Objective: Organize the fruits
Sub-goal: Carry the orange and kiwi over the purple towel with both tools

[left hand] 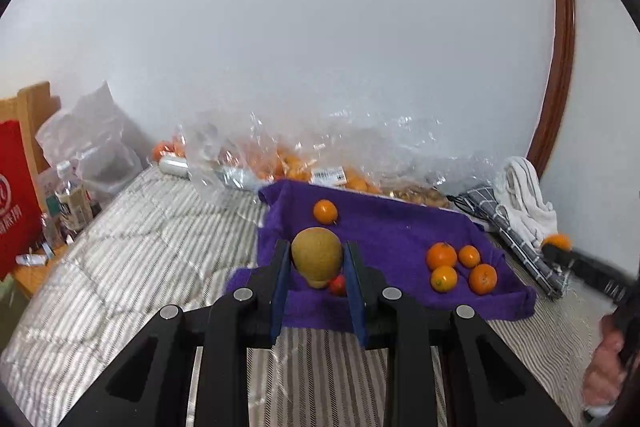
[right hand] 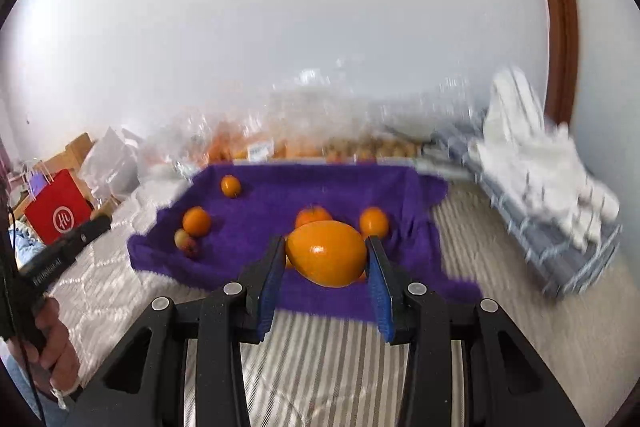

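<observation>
My left gripper (left hand: 318, 267) is shut on a tan-green pear (left hand: 317, 255), held over the near edge of a purple towel (left hand: 384, 227). Just behind the pear lies a small red fruit (left hand: 338, 285). One orange (left hand: 325, 211) sits farther back, and several oranges (left hand: 460, 267) cluster on the towel's right. My right gripper (right hand: 326, 259) is shut on a large orange (right hand: 326, 253) above that cluster, over the purple towel (right hand: 280, 199). From the left wrist view the right gripper (left hand: 558, 249) shows at the far right with its orange (left hand: 559, 241). The left gripper's black body (right hand: 64, 247) shows at the left.
Clear plastic bags of oranges (left hand: 288, 163) line the wall behind the towel. A grey checked cloth and a white towel (left hand: 524, 195) lie at the right. A red bag (left hand: 16, 211) and bottles (left hand: 72, 195) stand at the left. Striped bedding (left hand: 140, 247) lies underneath everything.
</observation>
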Demonstrator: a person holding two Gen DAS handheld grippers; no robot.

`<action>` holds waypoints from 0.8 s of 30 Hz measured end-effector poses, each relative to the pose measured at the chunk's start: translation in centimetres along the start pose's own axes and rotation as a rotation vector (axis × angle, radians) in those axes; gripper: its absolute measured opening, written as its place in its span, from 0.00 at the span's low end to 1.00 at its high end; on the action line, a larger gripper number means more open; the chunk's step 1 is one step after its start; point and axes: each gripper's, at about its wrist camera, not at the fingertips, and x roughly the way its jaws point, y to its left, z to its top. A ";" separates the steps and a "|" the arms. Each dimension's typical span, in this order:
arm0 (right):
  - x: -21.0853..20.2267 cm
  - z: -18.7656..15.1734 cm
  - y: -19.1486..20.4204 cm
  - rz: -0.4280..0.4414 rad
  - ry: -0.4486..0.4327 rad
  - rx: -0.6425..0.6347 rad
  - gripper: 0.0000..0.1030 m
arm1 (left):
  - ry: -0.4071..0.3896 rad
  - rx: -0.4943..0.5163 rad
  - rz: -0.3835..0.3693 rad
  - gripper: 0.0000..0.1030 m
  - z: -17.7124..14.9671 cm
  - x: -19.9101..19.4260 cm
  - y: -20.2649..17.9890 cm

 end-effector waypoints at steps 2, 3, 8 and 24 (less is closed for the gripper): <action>-0.6 1.5 0.3 0.016 -0.026 -0.017 0.39 | 0.002 0.019 0.023 0.25 0.3 0.0 0.0; -0.8 2.0 0.5 0.020 -0.033 -0.024 0.39 | 0.014 0.019 0.024 0.25 0.6 0.1 0.0; -0.3 4.2 0.6 0.036 -0.068 -0.052 0.39 | 0.022 0.017 0.030 0.25 2.7 0.6 0.4; 10.2 5.2 -1.6 0.053 0.039 0.032 0.36 | 0.138 -0.071 0.004 0.25 4.8 12.9 0.5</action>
